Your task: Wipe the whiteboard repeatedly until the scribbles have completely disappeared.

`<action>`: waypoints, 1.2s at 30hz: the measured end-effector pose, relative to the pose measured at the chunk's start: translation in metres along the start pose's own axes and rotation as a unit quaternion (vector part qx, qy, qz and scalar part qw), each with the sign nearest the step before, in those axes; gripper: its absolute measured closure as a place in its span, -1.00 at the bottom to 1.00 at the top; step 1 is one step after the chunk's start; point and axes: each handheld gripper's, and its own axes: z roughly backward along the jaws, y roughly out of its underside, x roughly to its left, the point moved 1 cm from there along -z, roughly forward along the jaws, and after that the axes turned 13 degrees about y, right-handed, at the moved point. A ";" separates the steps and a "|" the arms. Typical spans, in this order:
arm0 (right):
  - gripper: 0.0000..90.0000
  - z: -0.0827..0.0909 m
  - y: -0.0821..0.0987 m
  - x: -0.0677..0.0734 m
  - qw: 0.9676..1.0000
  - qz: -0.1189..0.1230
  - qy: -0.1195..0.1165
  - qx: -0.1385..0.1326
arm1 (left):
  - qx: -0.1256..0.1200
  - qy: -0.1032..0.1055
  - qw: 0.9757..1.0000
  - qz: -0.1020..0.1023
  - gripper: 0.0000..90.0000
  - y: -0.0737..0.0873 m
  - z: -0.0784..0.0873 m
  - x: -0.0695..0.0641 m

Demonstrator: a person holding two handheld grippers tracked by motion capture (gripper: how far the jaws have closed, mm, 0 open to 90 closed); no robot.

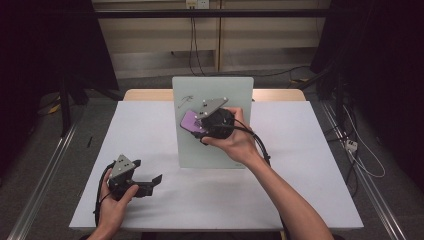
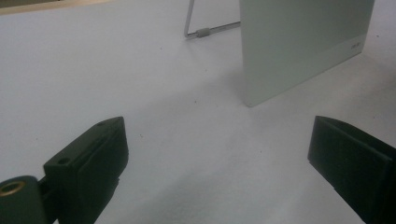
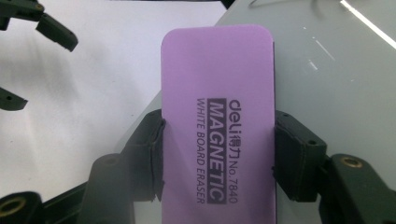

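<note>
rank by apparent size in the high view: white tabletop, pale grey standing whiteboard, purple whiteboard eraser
1. White tabletop, largest by far.
2. Pale grey standing whiteboard.
3. Purple whiteboard eraser, smallest, clamped in the right gripper, partly hidden by it.

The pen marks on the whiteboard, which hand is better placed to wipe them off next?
Right, probably. The right gripper is shut on the purple eraser at the whiteboard, just below the pen marks. The left gripper rests open on the table, apart from the board.

The eraser (image 3: 217,126) was cut off at the bottom edge. The whiteboard (image 2: 299,42) top was cropped; its pen marks (image 1: 184,100) were too small to read.
</note>
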 end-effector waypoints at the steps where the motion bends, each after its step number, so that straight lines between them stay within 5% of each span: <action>1: -0.07 -0.002 0.001 0.002 1.000 0.000 -0.004 0.001 | 0.000 0.000 1.000 0.000 -0.89 0.000 0.000 0.000; 10: -0.07 -0.008 0.002 0.007 1.000 -0.001 -0.026 0.010 | -0.001 0.001 1.000 0.001 -0.89 0.000 0.000 0.000; 36: -0.07 0.013 -0.037 -0.034 0.998 -0.042 0.013 -0.034 | -0.002 0.001 1.000 0.003 -0.89 0.000 0.000 0.000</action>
